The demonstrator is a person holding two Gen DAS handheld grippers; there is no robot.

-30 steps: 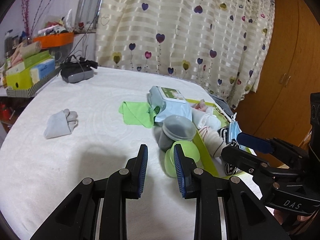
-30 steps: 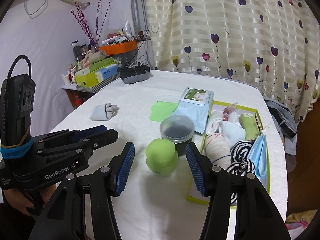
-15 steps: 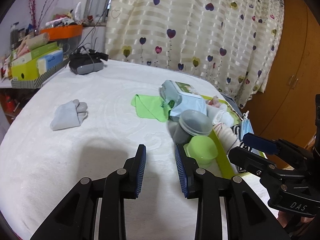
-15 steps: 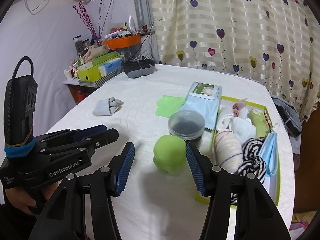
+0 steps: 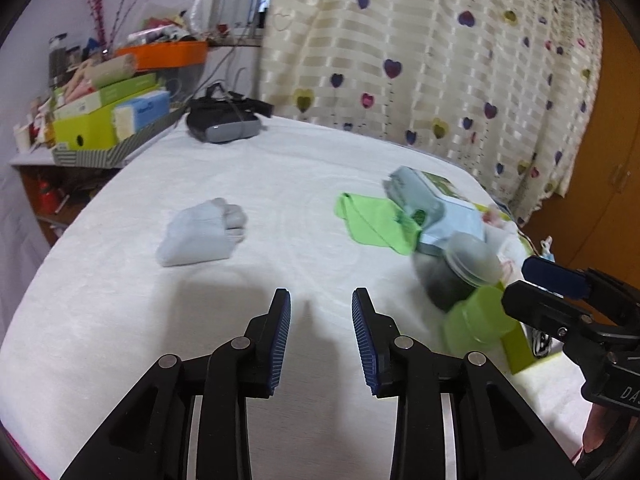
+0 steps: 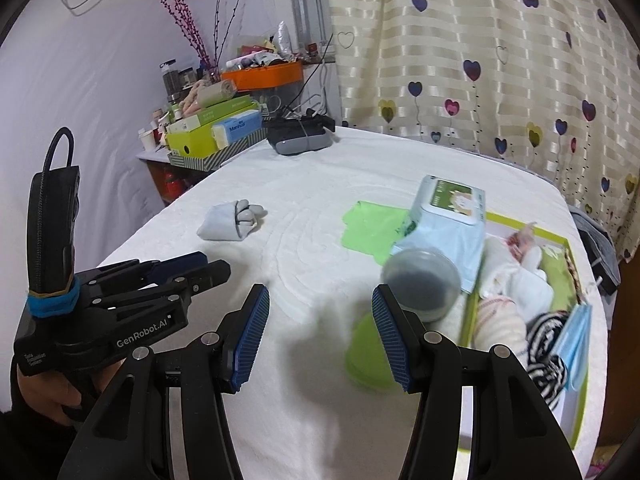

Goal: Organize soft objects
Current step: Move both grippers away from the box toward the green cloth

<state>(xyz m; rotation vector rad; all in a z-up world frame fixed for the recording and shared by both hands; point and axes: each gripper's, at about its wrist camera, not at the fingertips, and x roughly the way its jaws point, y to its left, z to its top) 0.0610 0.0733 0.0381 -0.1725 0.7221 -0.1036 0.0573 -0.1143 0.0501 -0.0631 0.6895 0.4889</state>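
Table point(image 6: 320, 184): sock point(image 6: 234, 222) at left; cloth point(image 6: 366, 228) right of it, under 1 wipes pack point(image 6: 448, 212); jar point(image 6: 420, 282) before pack; tray point(image 6: 576, 420) at right, holding socks point(image 6: 516, 280).

The green cup point(image 6: 366, 354) is partly hidden behind the right tool's point(image 6: 320, 338) right finger, and in the left wrist view it is smeared by motion blur. The dark lidded tub point(image 5: 466, 270) just beyond it is also blurred. The tray point(image 6: 576, 408) of soft things, right of the tool, is cut off by the picture's edge. Shelf clutter point(image 6: 240, 66) far beyond is too small to identify.
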